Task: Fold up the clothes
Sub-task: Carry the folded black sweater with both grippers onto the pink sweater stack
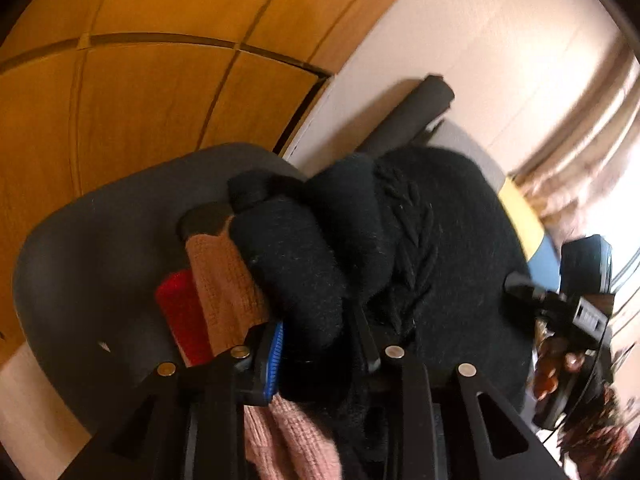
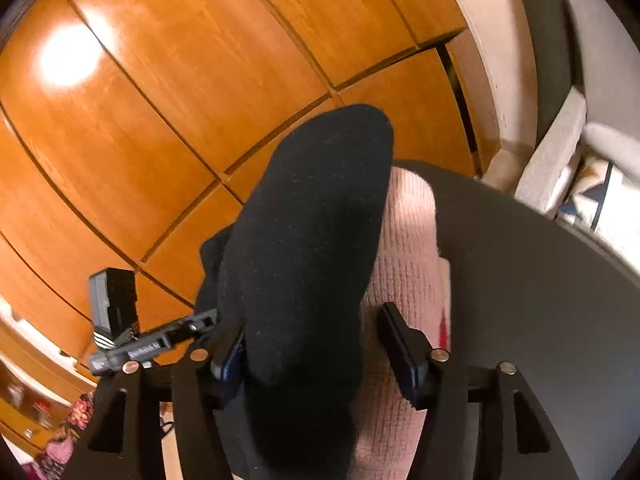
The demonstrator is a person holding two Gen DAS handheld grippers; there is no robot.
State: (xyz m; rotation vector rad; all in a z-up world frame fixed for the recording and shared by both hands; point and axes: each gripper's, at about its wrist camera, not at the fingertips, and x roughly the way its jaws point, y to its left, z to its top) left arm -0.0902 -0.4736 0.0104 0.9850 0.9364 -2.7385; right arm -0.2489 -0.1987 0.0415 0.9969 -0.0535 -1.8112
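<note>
The left gripper (image 1: 320,344) points down at a heap of clothes on a dark grey round table (image 1: 80,248). Black knit (image 1: 420,240) fills the gap between its jaws, bulging over the blue-padded left finger (image 1: 274,354); whether the pads press it is unclear. A tan knit (image 1: 224,280) and a red piece (image 1: 182,312) lie left of the black one, and pink knit (image 1: 288,436) shows below. At the right edge a hand (image 1: 556,364) holds the right gripper (image 1: 568,308). Wooden panels (image 1: 140,80) stand behind.
</note>
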